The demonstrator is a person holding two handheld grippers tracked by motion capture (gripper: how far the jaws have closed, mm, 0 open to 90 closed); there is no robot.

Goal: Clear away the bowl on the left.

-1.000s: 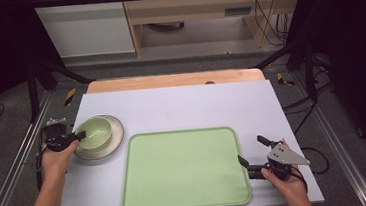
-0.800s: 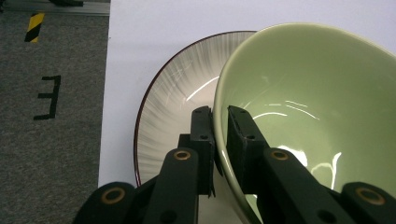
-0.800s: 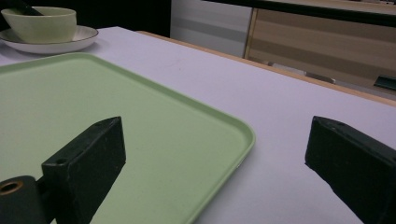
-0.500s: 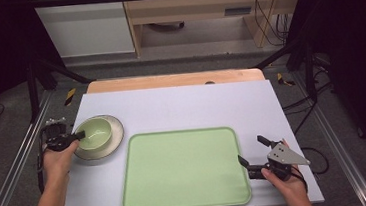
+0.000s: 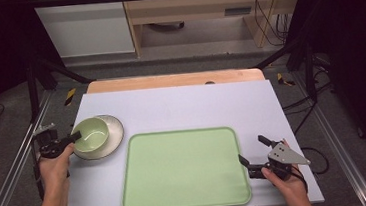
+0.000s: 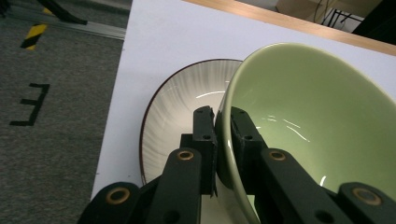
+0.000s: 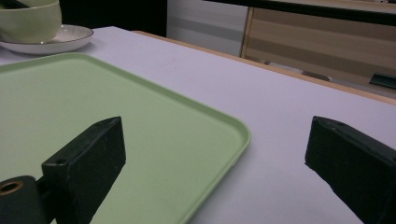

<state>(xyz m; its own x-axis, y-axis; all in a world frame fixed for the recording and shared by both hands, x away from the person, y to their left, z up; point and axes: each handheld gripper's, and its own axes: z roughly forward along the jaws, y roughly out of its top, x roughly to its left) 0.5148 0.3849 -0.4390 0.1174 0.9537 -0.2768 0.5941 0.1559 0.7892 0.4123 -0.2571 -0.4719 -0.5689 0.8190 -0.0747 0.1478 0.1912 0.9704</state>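
**Left jaws pinched on the bowl rim, right jaws wide beside the tray**

Take the large pale green rectangular tray (image 5: pixel 184 169) as your landmark. The glossy pale green ceramic bowl (image 5: pixel 91 134) sits just off the tray's far-left corner, resting in a shallow white ceramic plate with a dark rim (image 5: pixel 115 133).

Your left gripper (image 6: pixel 223 122) is clamped on the bowl's near rim: in the left gripper view, 1 jaw presses the outer wall and the other sits inside, with the thin wall sandwiched between them. Your right gripper (image 5: pixel 254 153) hovers at the tray's right edge, its 2 jaws spread wide apart and holding nothing.

Expect the bowl to feel stiff, fairly heavy for its size, and slick, since the glaze throws bright highlights. A 1-sided rim pinch will likely let it swing and tip as it rises, so grip deep over the rim and lift slowly. It looks breakable, and the plate beneath may chip if the 2 knock together. The plate also seems free to slide on the smooth white table (image 5: pixel 181 103).

Compared with 1 second ago, almost nothing differs: the bowl, plate and tray lie where they were, the left gripper stays on the rim, and the right one has not shifted.
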